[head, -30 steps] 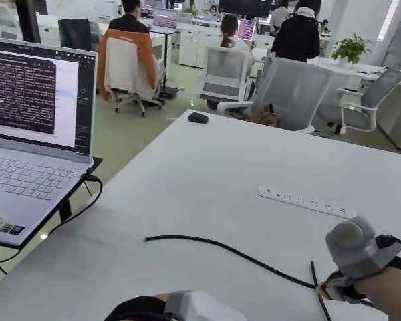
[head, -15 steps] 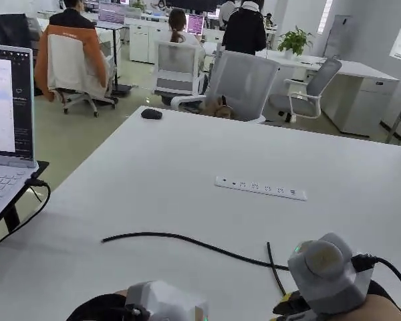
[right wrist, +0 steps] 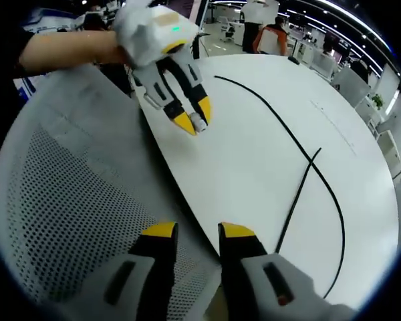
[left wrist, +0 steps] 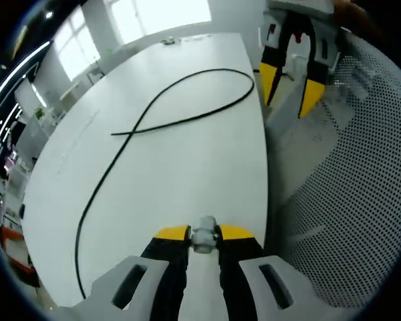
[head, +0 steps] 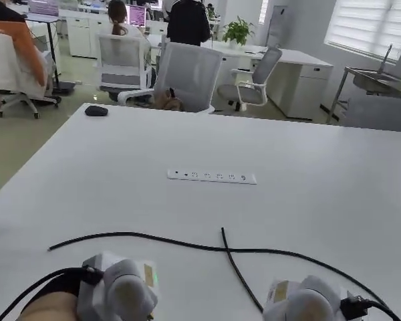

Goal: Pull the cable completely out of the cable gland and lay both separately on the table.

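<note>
Two grippers sit low at the near edge of the wide white table (head: 287,147), and the job looks half laid out. The long thin black cable (head: 134,233) lies free on the tabletop, running left to right across the head view and crossing over its own tail near the middle. No fitting on it that I can see. The small silver-grey cable gland (left wrist: 204,242) is in the left gripper (left wrist: 204,233), its yellow-tipped jaws clamped on it from both sides, just over the table's near edge. The right gripper (right wrist: 199,231) has its jaws apart with nothing between them, and hangs off the table edge above the white perforated mesh chair back (right wrist: 67,200).

Now the relation that matters. Bare tabletop lies straight ahead of the left jaws. The cable lies beyond that, well apart from the gland, with one strand running roughly away from the jaw tips in the left gripper view. So the left gripper has the work to do, I'd say: lower the gland onto the bare patch short of the cable and let go. The risk, as I judge it, is a round little part rolling toward the edge once released. Which way the gland's own axis points between the jaws is too small to tell.
</note>
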The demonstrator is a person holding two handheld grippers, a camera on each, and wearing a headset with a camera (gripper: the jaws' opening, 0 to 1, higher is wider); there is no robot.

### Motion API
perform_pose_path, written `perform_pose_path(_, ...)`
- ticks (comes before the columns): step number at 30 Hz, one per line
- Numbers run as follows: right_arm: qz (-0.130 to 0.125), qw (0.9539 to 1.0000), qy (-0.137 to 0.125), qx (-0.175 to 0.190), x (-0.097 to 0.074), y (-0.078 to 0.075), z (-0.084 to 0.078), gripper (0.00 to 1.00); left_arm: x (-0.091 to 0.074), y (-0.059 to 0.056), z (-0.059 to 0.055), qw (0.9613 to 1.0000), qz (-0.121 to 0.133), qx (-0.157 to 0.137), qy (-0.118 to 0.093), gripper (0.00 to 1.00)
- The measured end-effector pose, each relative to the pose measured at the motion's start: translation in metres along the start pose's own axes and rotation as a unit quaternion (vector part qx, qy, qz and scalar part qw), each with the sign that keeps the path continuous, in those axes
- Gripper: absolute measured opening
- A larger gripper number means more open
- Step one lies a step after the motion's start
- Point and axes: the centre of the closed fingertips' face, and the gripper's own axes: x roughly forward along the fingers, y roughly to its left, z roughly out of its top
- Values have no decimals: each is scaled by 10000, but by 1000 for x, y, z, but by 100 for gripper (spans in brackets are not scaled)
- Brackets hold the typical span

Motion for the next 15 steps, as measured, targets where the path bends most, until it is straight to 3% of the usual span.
perform_pose_path(2, -46, 10000, -14, 11, -1, 0, -1, 25, 6, 4, -1, 9998, -46, -160, -57, 17)
perform_pose_path(8, -119, 9999, -84, -10, -2, -1, 2, 23, 21, 20, -4, 10000, -68, -61, -5, 18)
perform_pose_path(9, -174, 9997, -144, -40, -3, -3, 4, 21, 25, 14, -5, 9995, -291, -109, 13, 18)
perform_pose_path(11, -168, 9997, -174, -21, -4, -3, 5, 20, 30, 16, -7, 9996, -264, -98, 35, 18)
perform_pose_path(13, -153, 9997, -172, 6, -4, -2, 5, 21, 35, 16, -14, 9994, -292, -43, 203, 18)
perform_pose_path(15, -132, 9998, -144, -2, -4, -1, 4, 21, 39, 16, -17, 9993, -316, -9, 186, 17)
